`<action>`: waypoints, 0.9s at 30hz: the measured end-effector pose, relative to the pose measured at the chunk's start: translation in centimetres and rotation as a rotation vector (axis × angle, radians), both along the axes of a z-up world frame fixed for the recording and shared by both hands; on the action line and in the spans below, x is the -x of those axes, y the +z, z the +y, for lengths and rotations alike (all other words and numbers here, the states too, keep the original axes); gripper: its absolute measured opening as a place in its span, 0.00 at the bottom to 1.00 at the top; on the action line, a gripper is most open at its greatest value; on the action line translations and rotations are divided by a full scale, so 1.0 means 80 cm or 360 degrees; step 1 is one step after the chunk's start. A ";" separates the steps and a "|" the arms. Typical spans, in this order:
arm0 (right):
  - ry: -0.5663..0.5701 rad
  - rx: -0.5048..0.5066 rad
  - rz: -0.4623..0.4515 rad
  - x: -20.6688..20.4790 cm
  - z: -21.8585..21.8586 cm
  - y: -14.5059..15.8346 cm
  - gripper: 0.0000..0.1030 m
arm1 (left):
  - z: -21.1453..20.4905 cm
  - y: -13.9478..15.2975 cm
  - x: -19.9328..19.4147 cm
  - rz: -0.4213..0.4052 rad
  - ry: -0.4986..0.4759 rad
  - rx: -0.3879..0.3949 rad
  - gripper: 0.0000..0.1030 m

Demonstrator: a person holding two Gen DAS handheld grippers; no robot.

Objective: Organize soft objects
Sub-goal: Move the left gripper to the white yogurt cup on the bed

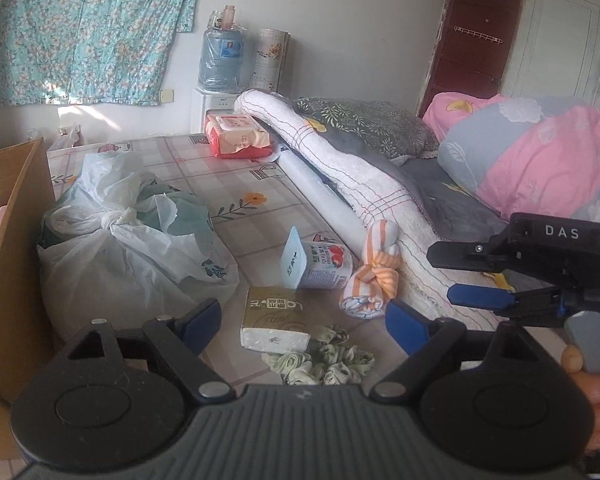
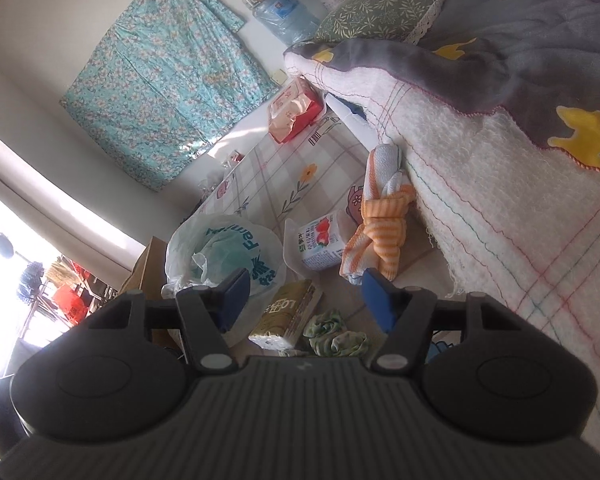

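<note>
Both grippers hover over the checked bed sheet, nothing held; left gripper has jaws wide apart and empty; right gripper has jaws partly apart, also empty, and shows in the left view at far right with a hand on its grip.

Soft targets: green scrunchie pile sits low between the left jaws, just short of the tips; gold tissue pack lies between the left jaws, a bit farther out; strawberry tissue pack is beyond it, and the knotted orange-striped towel is ahead of the right-hand jaw, against the white blanket; tied plastic bag is ahead of the left-hand jaw, cardboard box just outside it.

Likely step: pick one soft item, probably for the box; to do well, centre the jaws over a single item, drop low to the sheet, close on the bulk not a loose edge; take the towel by the knot; avoid snagging the sheet or dragging the scrunchies apart.
</note>
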State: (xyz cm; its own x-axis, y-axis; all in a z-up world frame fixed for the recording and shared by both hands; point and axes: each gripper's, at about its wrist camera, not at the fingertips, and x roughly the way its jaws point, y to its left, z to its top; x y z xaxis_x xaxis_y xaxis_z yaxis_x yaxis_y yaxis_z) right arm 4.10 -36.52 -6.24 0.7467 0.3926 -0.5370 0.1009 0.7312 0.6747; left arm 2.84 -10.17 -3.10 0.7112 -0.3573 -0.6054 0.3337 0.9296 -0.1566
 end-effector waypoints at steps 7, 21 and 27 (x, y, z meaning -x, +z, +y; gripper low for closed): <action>0.0205 0.0153 -0.0024 -0.072 0.028 0.010 0.56 | -0.026 -0.019 -0.031 -0.0017 0.0016 -0.0061 0.68; 0.0637 0.0828 0.0294 -0.231 0.117 -0.032 0.66 | 0.009 -0.045 -0.051 0.0147 0.0120 -0.0054 0.64; 0.0660 0.0707 0.0395 -0.241 0.107 -0.040 0.68 | 0.028 -0.038 -0.041 0.0120 0.0146 -0.0019 0.64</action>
